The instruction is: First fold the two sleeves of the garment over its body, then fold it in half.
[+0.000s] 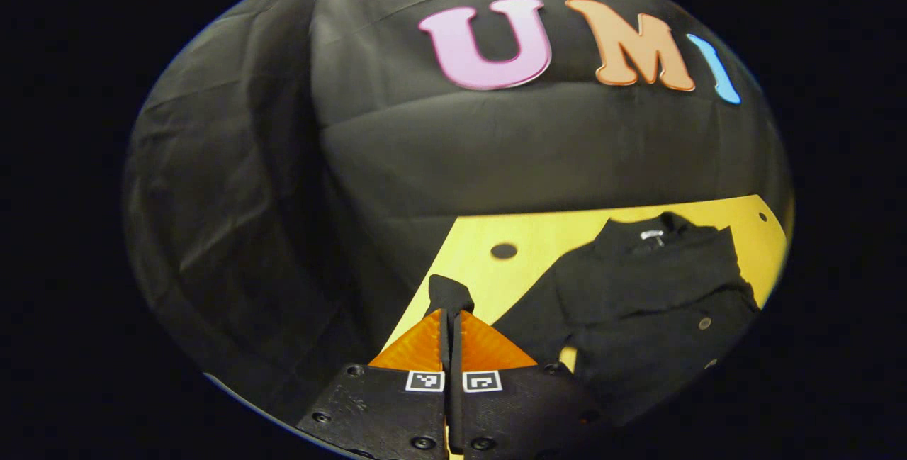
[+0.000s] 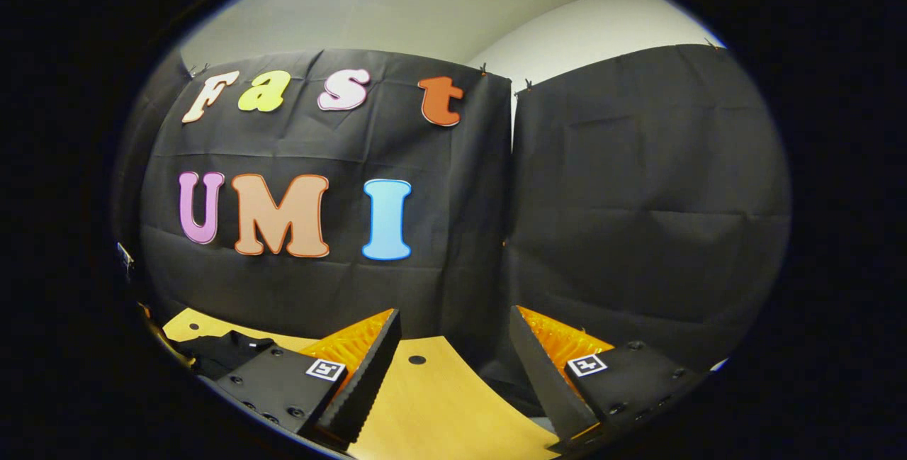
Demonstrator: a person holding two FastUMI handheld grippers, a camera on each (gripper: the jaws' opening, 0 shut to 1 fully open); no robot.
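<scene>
Now left gripper (image 1: 451, 318) pinches sleeve (image 1: 449, 295); right gripper (image 2: 453, 346) gapes wide.

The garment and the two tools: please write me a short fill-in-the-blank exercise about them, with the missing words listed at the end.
1. The left tool is shut on a ____ of the black garment.
2. The fingers of the right tool stand ____, with nothing between them.
3. The garment lies on a ____ table.
4. Near its collar the table has a round ____.

Missing words: sleeve; open; yellow; hole
</scene>
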